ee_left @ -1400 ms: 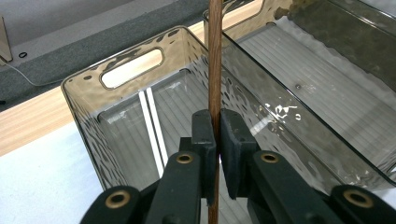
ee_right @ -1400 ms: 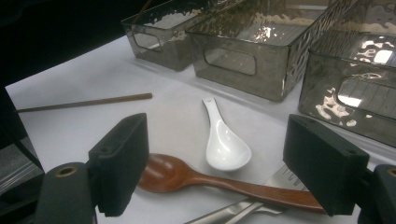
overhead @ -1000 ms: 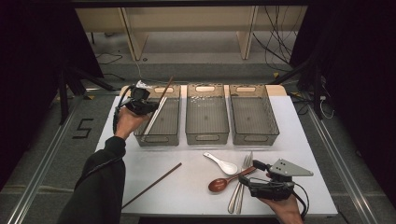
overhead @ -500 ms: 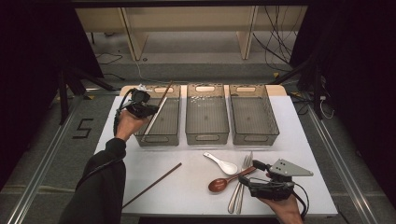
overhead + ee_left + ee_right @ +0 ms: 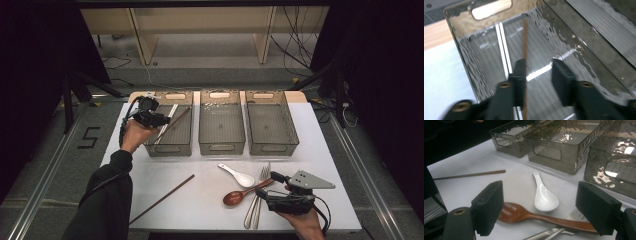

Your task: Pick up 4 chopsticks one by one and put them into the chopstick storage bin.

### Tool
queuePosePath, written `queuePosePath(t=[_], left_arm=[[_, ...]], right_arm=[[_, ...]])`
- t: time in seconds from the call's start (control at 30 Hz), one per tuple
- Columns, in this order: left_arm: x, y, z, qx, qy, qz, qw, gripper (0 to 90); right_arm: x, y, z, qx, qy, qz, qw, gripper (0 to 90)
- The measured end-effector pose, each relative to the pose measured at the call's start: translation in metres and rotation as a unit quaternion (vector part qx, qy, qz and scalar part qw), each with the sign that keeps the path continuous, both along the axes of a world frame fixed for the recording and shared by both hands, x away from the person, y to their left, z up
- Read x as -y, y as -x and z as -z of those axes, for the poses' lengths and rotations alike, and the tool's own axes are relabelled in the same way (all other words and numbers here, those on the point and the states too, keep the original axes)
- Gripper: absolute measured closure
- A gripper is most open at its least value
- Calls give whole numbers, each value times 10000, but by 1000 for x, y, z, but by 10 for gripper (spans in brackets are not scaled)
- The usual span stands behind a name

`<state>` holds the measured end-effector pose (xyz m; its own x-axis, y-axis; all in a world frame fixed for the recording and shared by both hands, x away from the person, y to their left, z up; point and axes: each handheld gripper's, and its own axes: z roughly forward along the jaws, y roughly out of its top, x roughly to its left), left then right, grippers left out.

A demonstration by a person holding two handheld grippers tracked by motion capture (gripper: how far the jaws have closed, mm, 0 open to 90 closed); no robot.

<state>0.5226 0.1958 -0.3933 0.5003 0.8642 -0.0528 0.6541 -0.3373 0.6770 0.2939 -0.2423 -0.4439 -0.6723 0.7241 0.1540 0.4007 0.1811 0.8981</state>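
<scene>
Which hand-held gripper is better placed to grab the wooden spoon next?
Right. The right hand-held gripper stands open right over the brown wooden spoon. The left hand-held gripper is over the far-left grey bin, jaws just opening beside a brown chopstick.

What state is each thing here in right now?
Left gripper: open, jaws just opening, brown chopstick beside one jaw.
Right gripper: open over the wooden spoon.
Left bin: holds chopsticks.
Middle bin: empty.
Right bin: empty.
White spoon: bowl up.
</scene>
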Motion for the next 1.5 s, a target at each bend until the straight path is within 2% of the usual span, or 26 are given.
queuePosePath(t=[0.1,0.27,0.33,0.67,0.97,1.17,1.4,1.5], left_arm=[[-1,7,-3,-130,151,41,9998,521],[-2,21,-2,-300,268,179,9990,400],[-3,28,-1,-312,347,208,9987,373],[-4,62,-2,-258,426,417,9979,267],[-2,84,-5,-282,274,545,9977,232],[4,96,5,-512,114,686,9963,217],[9,110,14,-679,-42,781,9946,203],[11,117,19,-755,-195,804,9937,195]], right_arm=[[0,0,0,7,-3,2,10000,232],[0,0,0,12,0,5,10000,232],[0,0,0,11,4,9,10000,232],[0,0,0,6,-1,7,10000,232],[0,1,-1,16,4,-1,10000,232],[-1,1,-1,31,17,-8,10000,232],[-1,1,-1,34,21,-6,10000,232],[0,1,-1,43,15,-1,10000,232]])
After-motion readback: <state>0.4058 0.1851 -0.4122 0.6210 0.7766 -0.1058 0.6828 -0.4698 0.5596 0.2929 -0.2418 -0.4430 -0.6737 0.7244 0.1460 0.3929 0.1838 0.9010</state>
